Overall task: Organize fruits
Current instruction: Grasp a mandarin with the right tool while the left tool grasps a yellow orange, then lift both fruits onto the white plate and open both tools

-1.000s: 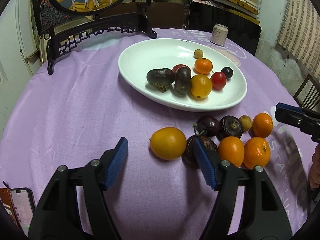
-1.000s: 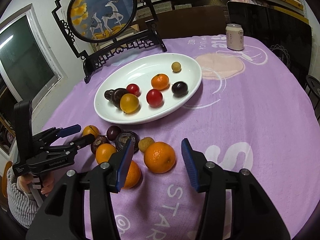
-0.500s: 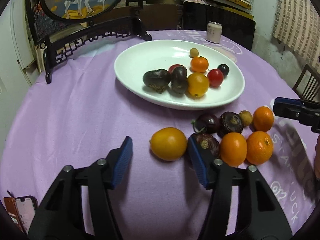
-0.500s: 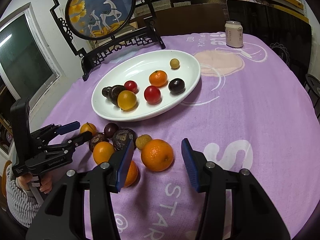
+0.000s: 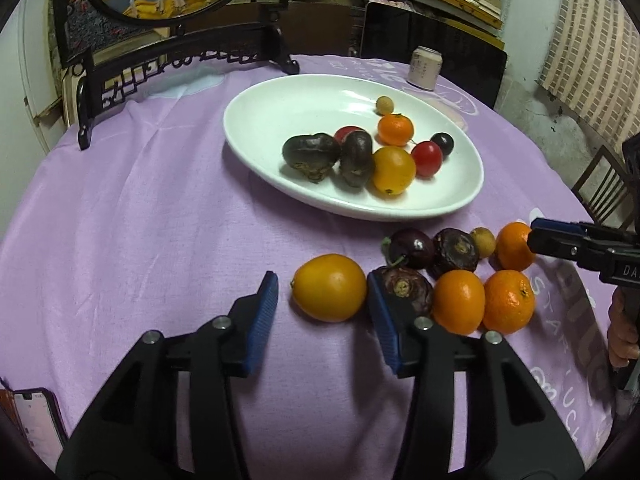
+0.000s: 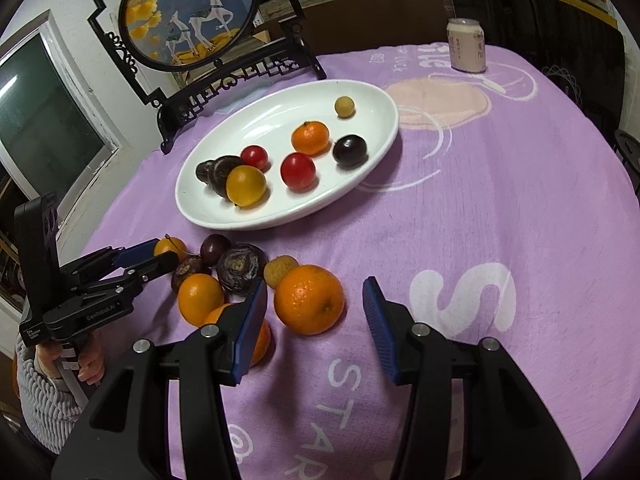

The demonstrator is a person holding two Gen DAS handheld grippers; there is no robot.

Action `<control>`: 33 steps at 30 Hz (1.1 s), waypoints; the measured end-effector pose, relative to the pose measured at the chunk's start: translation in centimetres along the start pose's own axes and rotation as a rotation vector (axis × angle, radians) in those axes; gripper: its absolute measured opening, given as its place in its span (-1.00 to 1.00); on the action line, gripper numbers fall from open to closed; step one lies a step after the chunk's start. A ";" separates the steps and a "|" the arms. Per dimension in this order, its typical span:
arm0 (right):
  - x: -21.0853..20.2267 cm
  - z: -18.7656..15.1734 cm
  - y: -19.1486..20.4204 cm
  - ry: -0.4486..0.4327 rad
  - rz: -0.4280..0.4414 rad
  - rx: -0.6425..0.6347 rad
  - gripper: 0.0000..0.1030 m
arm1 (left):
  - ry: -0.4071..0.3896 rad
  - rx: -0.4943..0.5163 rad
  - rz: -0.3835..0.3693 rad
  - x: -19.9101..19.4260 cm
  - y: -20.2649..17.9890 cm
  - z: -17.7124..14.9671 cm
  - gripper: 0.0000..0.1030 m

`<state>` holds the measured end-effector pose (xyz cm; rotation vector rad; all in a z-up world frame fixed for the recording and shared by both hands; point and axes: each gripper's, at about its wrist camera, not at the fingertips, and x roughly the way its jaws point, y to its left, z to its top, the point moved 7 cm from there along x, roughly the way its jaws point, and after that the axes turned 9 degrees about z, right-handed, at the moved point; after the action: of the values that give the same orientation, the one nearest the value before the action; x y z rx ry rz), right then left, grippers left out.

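A white oval plate [image 5: 280,104] [image 6: 372,120] on the purple cloth holds several fruits. More fruit lies loose in front of it. My left gripper [image 5: 323,318] is open, its blue pads either side of a yellow-orange fruit [image 5: 329,287] without touching it; a dark purple fruit [image 5: 408,286] sits against the right pad. My right gripper [image 6: 314,326] is open around a large orange [image 6: 309,299], also apart from it. Two more oranges [image 5: 458,301] [image 5: 508,300], dark fruits and a small tan one [image 6: 280,270] lie beside them.
A black carved stand with a round deer picture [image 6: 192,12] stands behind the plate. A drink can [image 6: 466,44] stands at the back right. A phone [image 5: 32,416] lies at the near left edge. A chair [image 5: 600,192] is beyond the table's right edge.
Both grippers have moved forward and lower toward the loose fruit. The left pads now flank the yellow-orange fruit; the right pads now flank the large orange.
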<state>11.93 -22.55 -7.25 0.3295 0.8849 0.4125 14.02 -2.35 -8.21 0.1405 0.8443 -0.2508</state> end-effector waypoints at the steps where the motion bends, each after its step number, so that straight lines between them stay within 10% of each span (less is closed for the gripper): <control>1: 0.1 0.0 -0.1 0.003 0.004 0.007 -0.03 | 0.001 0.000 -0.001 0.0 0.0 0.0 -0.11; 21: -0.1 -0.1 0.6 -0.012 -0.007 -0.033 -0.22 | -0.077 0.004 0.065 -2.1 0.8 1.0 -0.26; 33: -1.4 6.8 2.6 -0.114 -0.015 -0.067 -0.22 | -0.160 -0.027 0.102 -2.9 1.2 10.6 -0.26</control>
<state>16.03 -21.71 -1.13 0.2820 0.7606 0.4047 20.17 -3.11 0.98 0.1357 0.6795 -0.1526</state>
